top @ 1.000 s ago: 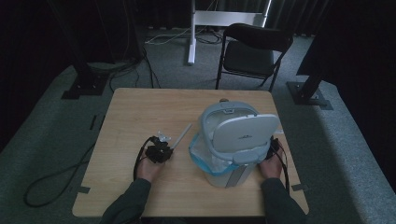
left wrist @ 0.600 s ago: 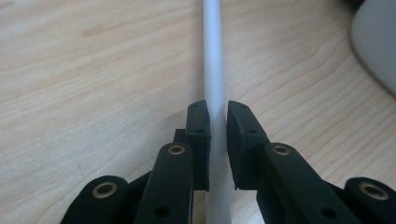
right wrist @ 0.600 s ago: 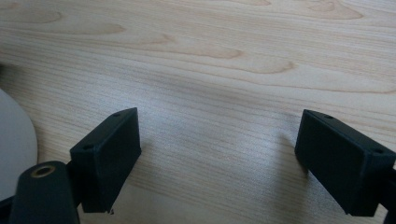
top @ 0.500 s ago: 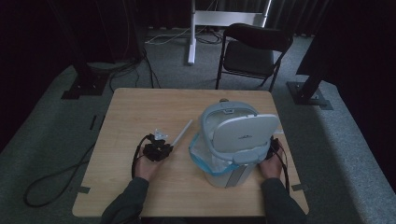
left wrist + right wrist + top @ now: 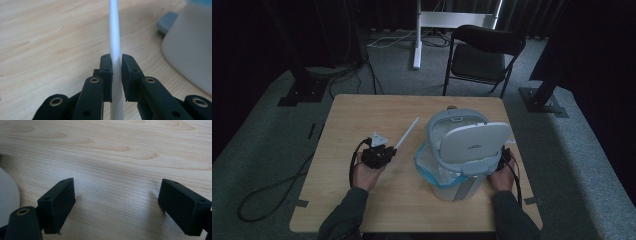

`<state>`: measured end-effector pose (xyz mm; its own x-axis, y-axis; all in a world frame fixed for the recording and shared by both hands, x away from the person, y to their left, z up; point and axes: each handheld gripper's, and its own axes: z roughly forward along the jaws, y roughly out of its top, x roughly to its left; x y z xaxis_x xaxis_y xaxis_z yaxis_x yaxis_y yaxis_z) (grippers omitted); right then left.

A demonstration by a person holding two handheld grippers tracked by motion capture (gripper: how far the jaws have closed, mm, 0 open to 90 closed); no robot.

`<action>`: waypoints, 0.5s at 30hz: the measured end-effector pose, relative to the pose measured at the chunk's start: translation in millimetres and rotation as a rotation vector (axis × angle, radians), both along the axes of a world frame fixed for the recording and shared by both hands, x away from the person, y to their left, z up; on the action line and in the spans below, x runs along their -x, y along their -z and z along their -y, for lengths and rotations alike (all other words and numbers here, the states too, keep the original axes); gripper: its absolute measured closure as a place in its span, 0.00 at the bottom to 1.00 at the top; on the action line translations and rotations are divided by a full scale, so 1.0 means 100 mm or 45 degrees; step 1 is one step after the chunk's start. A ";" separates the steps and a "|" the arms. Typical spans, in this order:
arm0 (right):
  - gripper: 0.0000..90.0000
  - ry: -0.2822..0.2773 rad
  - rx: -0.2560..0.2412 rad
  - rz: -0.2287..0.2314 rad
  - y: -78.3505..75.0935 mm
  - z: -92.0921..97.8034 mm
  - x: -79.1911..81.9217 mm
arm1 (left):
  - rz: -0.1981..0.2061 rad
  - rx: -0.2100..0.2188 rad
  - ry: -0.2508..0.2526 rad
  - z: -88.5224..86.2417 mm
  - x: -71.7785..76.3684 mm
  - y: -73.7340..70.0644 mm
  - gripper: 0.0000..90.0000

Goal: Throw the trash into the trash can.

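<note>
**Left tongs clamped on the white rod**

Your left tongs (image 5: 116, 75) are closed on the white rod (image 5: 114, 30), which runs away from you low over the table (image 5: 362, 115). Your right tongs (image 5: 116, 202) stand wide apart above bare wood, just right of the white bin (image 5: 457, 185). The bin's lid (image 5: 474, 142) is raised.

No readable text; only a blurred mark on the bin lid (image 5: 471, 146).

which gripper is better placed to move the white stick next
Left. The left gripper already has its jaws closed around the white stick, so it can likely lift at once. The right gripper sits open over bare table beside the bin.
</note>
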<state>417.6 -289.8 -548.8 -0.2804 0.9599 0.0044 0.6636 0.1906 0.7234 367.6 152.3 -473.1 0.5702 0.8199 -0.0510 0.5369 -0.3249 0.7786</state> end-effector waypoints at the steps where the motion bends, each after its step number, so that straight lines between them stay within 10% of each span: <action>1: 0.15 0.000 0.000 0.000 0.00 0.00 0.00 | 0.000 0.000 0.000 0.00 0.00 0.00 0.88; 15: 0.15 -0.001 0.000 0.000 0.00 0.00 0.00 | 0.111 0.111 0.104 -0.06 0.03 -0.35 0.88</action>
<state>417.6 -289.8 -548.8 -0.2810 0.9597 0.0047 0.6635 0.1908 0.7234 364.8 158.1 -438.2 0.6402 0.7652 -0.0673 0.4403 -0.2938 0.8485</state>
